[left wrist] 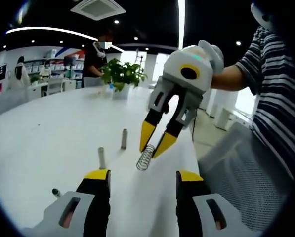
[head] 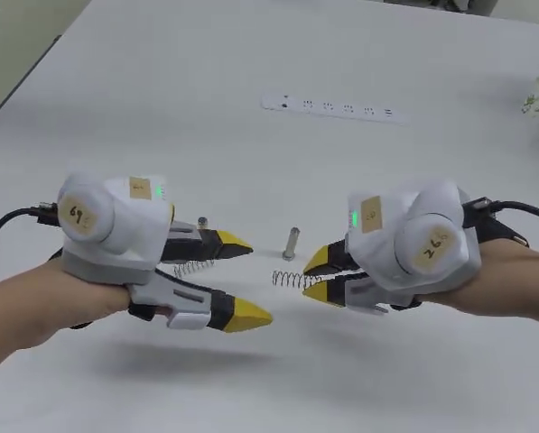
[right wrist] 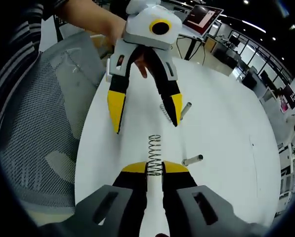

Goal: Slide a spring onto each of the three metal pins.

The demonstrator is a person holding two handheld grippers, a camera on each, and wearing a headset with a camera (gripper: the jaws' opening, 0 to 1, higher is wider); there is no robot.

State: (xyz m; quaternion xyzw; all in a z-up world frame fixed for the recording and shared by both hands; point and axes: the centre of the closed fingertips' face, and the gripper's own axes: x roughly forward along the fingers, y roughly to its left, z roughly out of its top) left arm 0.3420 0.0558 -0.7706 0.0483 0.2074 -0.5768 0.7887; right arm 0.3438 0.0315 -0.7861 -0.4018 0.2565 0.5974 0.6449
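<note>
At nine o'clock over the white table (head: 251, 54), we find the left gripper (head: 242, 280) with its jaws spread and empty. A loose spring (head: 195, 267) lies just beside them. A left pin (head: 202, 222) and a middle pin (head: 292, 244) stand nearby. At three o'clock the right gripper (head: 316, 276) clenches a second spring (head: 292, 279), which juts toward nine o'clock.

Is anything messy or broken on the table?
Nothing looks broken or spilled. The right gripper pinches one spring by its end, so it sticks straight out. A second spring lies loose on the table by the open left gripper, which fits a job just begun.
</note>
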